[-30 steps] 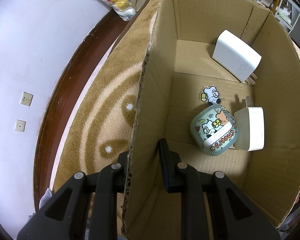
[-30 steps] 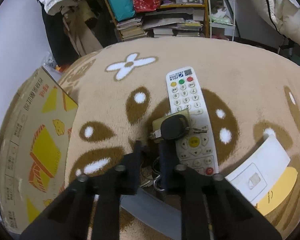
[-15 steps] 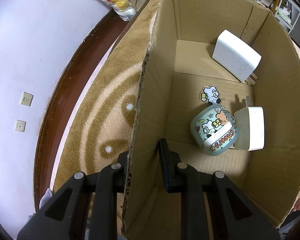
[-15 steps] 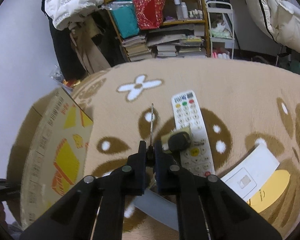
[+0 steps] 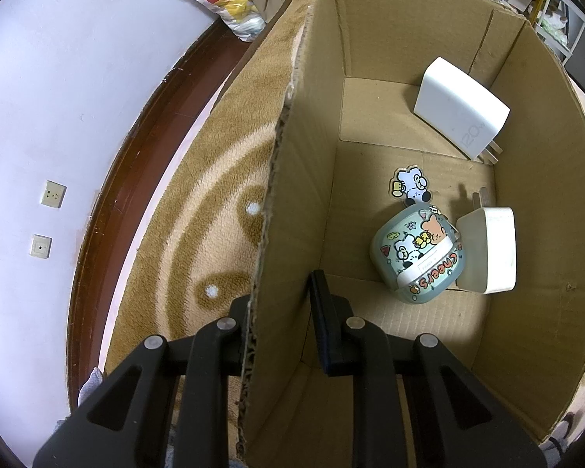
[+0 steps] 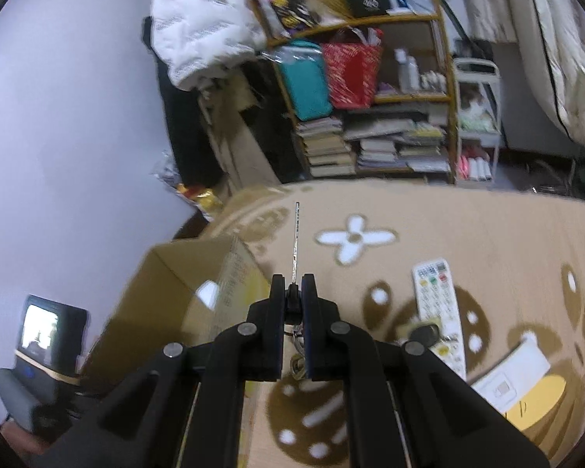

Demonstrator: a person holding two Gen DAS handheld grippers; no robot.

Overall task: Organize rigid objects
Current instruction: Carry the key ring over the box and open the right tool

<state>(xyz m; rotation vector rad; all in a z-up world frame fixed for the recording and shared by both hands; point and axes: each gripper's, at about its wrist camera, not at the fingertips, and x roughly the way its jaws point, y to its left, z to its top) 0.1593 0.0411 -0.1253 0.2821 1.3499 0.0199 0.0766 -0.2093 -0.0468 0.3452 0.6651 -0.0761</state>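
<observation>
While the left gripper (image 5: 280, 312) straddles the cardboard box (image 5: 292, 202) wall, the right gripper (image 6: 293, 304) carries a key (image 6: 295, 234) aloft.

Jaws pinched together on the key's head, blade pointing straight ahead above the rug (image 6: 487, 234). The box lies down-left of it; 2 chargers (image 5: 460, 107) (image 5: 487, 249) and a cartoon case (image 5: 417, 253) lie near the box's right wall.

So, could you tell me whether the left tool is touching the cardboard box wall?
Touching. The left wrist view shows the left tool straddling the cardboard box wall, its two fingers pressed against either side.
</observation>
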